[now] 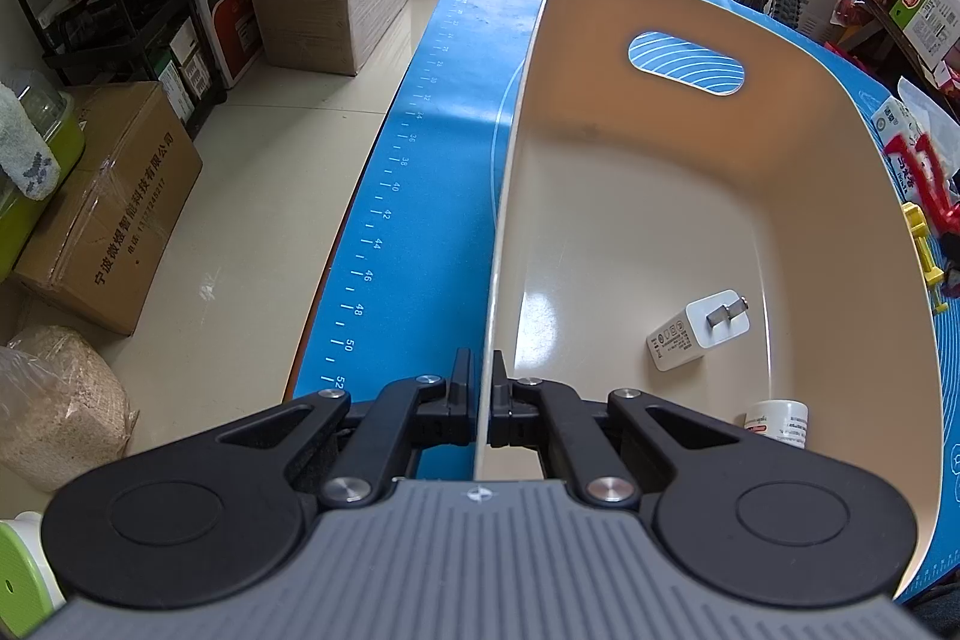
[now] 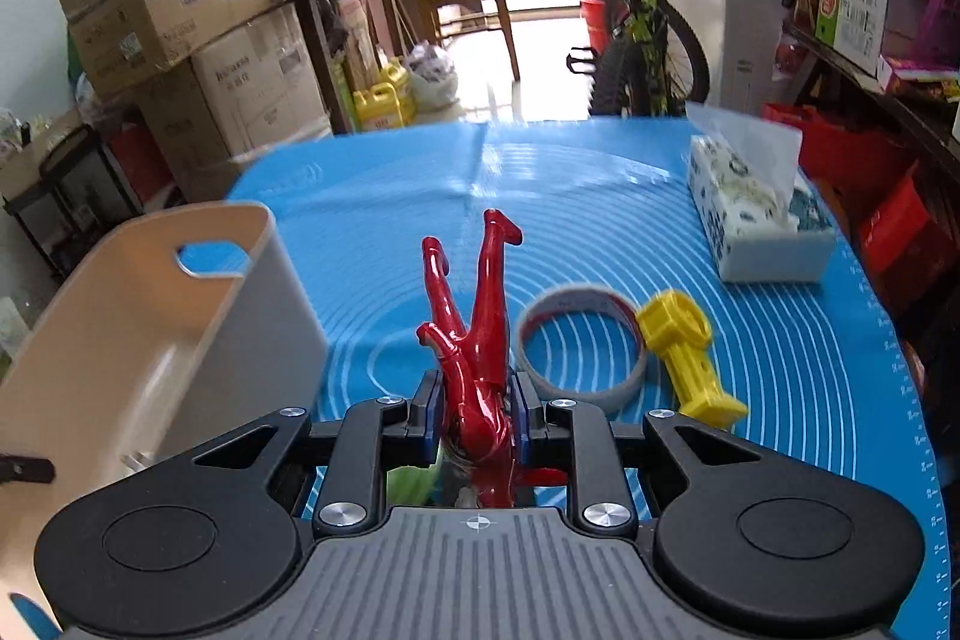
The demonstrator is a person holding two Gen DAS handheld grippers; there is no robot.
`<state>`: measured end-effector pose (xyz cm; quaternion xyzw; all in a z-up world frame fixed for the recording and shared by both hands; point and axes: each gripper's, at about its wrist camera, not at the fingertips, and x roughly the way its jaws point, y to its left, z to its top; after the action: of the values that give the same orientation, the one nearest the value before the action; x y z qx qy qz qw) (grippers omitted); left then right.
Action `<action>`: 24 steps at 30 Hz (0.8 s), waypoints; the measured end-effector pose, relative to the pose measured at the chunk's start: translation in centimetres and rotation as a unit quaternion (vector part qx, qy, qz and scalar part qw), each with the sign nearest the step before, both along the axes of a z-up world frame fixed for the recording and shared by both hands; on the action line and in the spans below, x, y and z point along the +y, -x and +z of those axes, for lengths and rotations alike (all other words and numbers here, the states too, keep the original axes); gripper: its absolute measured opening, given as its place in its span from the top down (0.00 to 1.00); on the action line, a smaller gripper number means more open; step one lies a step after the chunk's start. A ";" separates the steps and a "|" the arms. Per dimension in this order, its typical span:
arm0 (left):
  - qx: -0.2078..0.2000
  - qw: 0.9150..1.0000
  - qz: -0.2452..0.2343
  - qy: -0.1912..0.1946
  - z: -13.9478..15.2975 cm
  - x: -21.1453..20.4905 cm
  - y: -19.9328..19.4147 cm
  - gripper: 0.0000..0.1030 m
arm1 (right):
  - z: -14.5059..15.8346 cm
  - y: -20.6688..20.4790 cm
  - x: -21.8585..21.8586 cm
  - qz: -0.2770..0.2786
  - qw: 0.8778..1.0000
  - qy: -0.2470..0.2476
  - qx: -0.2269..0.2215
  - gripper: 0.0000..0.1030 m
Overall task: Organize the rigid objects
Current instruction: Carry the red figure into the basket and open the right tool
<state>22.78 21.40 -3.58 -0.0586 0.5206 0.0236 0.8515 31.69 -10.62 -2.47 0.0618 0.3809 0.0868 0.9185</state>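
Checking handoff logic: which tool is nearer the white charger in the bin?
Left. The left tool is clamped on the beige bin rim, with the white charger just inside. The right tool holds the red figurine outside the bin, above the blue mat.

Bright doorway backlight, fisheye-warped edges

Tissue box (image 2: pixel 757 214) on blue mat (image 2: pixel 390 208); bicycle (image 2: pixel 642 40) behind.

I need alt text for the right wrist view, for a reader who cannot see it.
The right tongs grip a glossy red figurine, its legs pointing up, above a blue mat. A beige basket stands to the left; a grey tape ring, a yellow plastic part and a tissue pack lie to the right.
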 end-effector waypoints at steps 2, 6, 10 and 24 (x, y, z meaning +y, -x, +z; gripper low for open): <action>0.000 1.000 0.000 0.000 0.0 0.0 0.0 0.96 | 1.3 0.2 0.9 0.007 1.000 -0.001 -0.012 0.69; 0.000 1.000 0.000 0.000 0.0 0.0 0.0 0.96 | 3.5 0.9 3.4 0.029 0.999 0.006 -0.036 0.68; 0.000 1.000 0.000 0.000 0.0 0.0 0.0 0.96 | 4.7 1.3 6.4 0.057 0.998 0.000 -0.041 0.68; 0.000 1.000 -0.001 0.000 0.0 0.0 0.0 0.96 | 1.5 2.1 17.1 0.158 0.987 0.027 0.021 0.69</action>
<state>22.76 21.44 -3.58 -0.0580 0.5205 0.0233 0.8516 29.63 6.46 -1.02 -0.0217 0.4073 0.2189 0.8864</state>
